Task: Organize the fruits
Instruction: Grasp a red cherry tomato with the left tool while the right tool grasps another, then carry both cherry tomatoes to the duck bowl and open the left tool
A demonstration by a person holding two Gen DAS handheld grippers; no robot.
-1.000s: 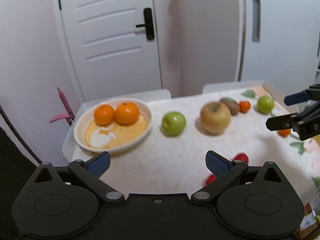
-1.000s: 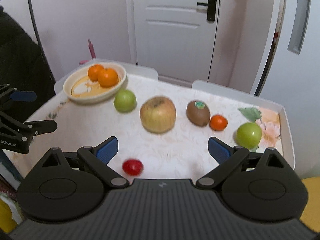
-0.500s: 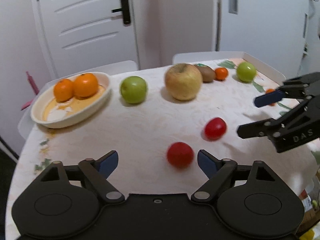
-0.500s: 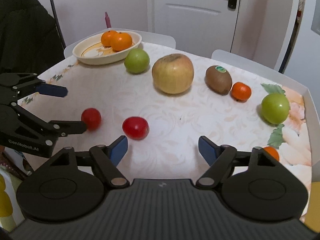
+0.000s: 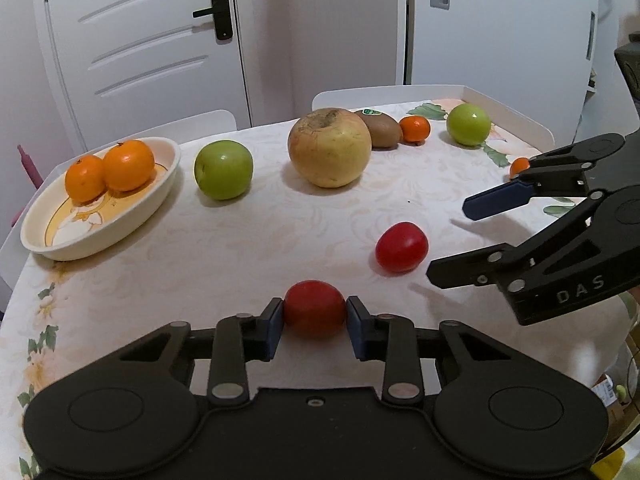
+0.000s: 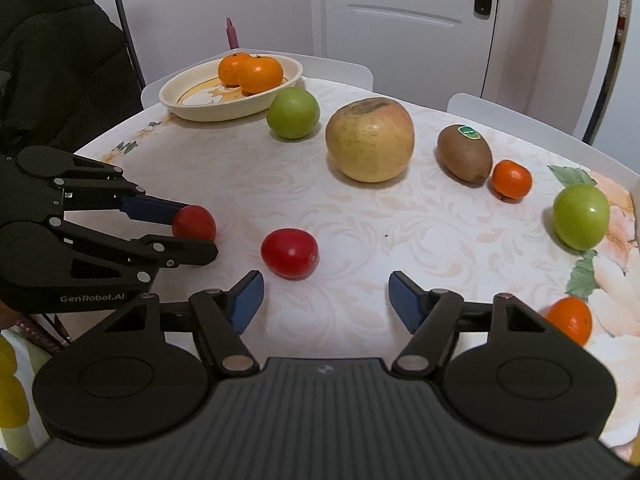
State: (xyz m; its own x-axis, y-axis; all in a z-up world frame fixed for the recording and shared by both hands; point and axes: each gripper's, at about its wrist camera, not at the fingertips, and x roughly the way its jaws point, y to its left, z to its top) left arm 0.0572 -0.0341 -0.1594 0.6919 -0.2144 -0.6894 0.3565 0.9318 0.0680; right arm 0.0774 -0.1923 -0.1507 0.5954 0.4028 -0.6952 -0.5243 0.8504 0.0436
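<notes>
While I watch through the left wrist camera, my left gripper (image 5: 315, 316) has its two blue pads pressed against either side of a small red tomato (image 5: 314, 309), which sits squarely between them on the tablecloth (image 5: 240, 248). From the right wrist camera the same grasp shows from the side: the left gripper (image 6: 192, 232) has one finger above and one below the tomato (image 6: 195, 223), the fruit right at the fingertips and low over the cloth; I cannot tell whether it is lifted.

My right gripper (image 6: 326, 300) is spread wide and holds nothing. A second red tomato (image 6: 289, 253) lies just ahead of its left pad, outside the gap and not touching either finger. In the left view that gripper (image 5: 452, 240) comes in from the right with this second tomato (image 5: 401, 246) just beside its lower fingertip.

Farther back, a cream dish (image 5: 132, 216) holds two oranges (image 5: 110, 170). Beside it stand a green apple (image 5: 223, 169), a large yellowish apple (image 5: 329, 146), a kiwi (image 5: 382, 129) with a sticker, a small tangerine (image 5: 415, 129) and another green apple (image 5: 468, 124). One more little orange fruit (image 6: 569, 319) lies near the table edge by my right gripper's right finger.
</notes>
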